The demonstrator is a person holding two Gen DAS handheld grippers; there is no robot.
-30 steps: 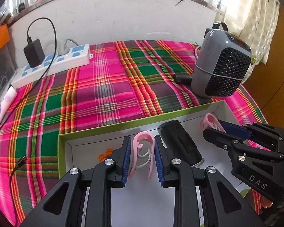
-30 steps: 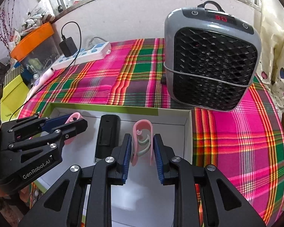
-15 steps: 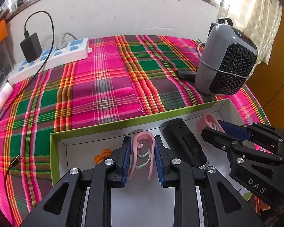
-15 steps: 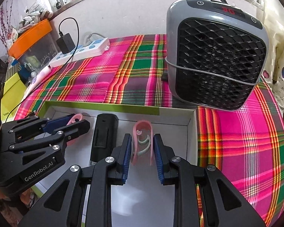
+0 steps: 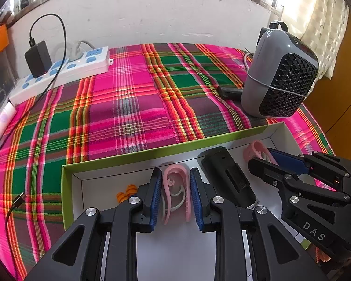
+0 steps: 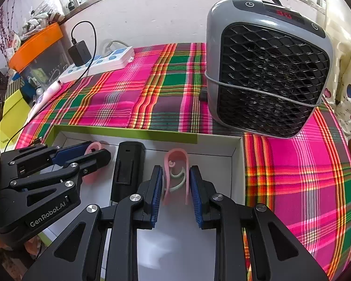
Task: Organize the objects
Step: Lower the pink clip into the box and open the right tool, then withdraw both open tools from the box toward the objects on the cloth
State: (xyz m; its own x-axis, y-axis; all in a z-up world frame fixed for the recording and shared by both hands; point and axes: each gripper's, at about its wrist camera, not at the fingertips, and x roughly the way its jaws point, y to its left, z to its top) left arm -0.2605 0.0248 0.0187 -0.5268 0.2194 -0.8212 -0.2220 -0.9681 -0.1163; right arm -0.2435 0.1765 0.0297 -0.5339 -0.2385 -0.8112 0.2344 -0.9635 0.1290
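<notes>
While both my grippers hang over the white floor of the box (image 5: 67, 187), each one has a pink clip between its blue pads. My left gripper (image 5: 175, 195) is closed around its clip (image 5: 175, 187) near the box's left part, the pads pressing the clip's two outer arms, and two small orange plugs (image 5: 126, 193) lie just left of it on the box floor. My right gripper (image 6: 175, 193) grasps the other clip (image 6: 176, 175) the same way, close to the box's right wall. Between the two grippers a black case (image 6: 127, 171) lies flat in the box, its long side running away from me. Past the green far rim of the box spreads the plaid cloth (image 5: 119, 107). A grey heater (image 6: 266, 68) stands on the cloth beyond the box's right corner, its black grille facing me and red digits lit on top. Farther left, by the wall, a white power strip (image 5: 65, 72) lies with a black charger (image 5: 38, 59) plugged into it.
</notes>
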